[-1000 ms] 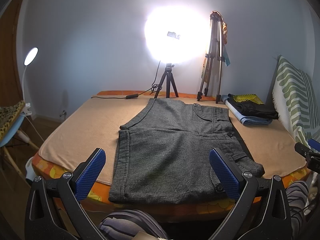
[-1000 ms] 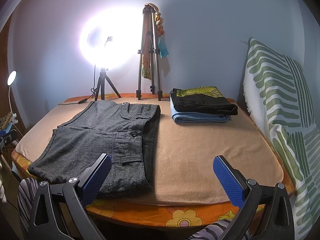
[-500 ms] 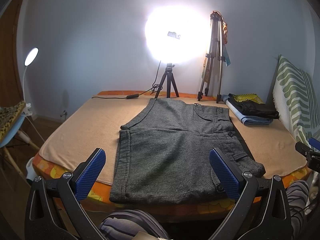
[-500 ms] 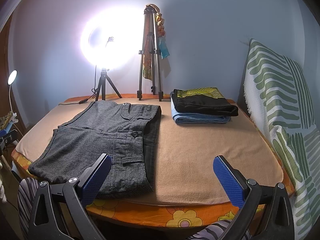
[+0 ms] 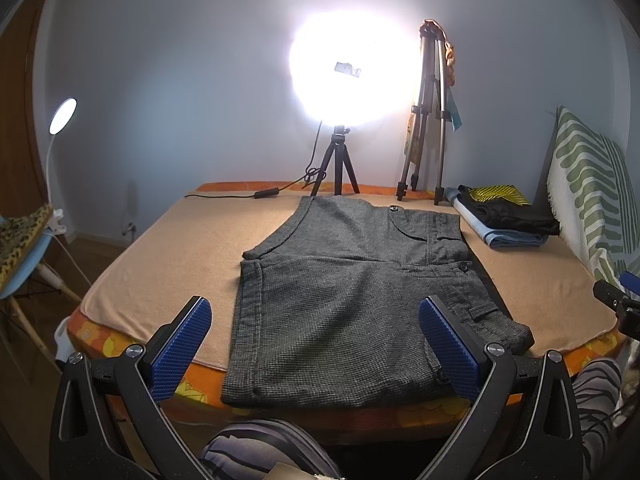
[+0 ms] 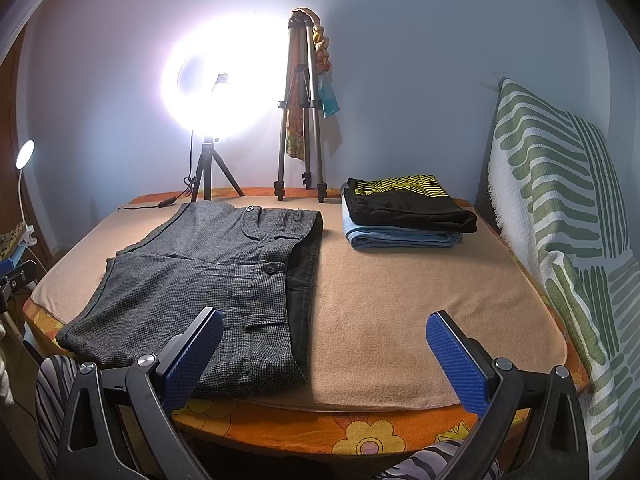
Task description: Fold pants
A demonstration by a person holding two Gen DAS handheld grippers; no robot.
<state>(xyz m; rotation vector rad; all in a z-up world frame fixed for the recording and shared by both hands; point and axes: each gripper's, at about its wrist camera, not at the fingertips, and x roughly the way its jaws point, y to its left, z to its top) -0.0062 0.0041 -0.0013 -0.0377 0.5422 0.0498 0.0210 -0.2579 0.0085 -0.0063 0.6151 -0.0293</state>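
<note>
Since the pants (image 5: 352,304) lay flat on the bed (image 6: 400,320) near its front edge (handy reach), both the left gripper (image 5: 316,344) and right gripper (image 6: 324,356) hung back with jaws spread wide, holding nothing, probably lining up a fold.

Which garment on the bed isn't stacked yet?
The grey pants, spread flat alone near the front edge; the black garment lies folded atop the blue one.

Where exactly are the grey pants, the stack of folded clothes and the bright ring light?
grey pants (image 5: 352,304), left wrist view, middle of the near leg.
stack of folded clothes (image 6: 408,208), right wrist view, black top garment.
ring light (image 6: 216,80), right wrist view, glowing centre.
</note>
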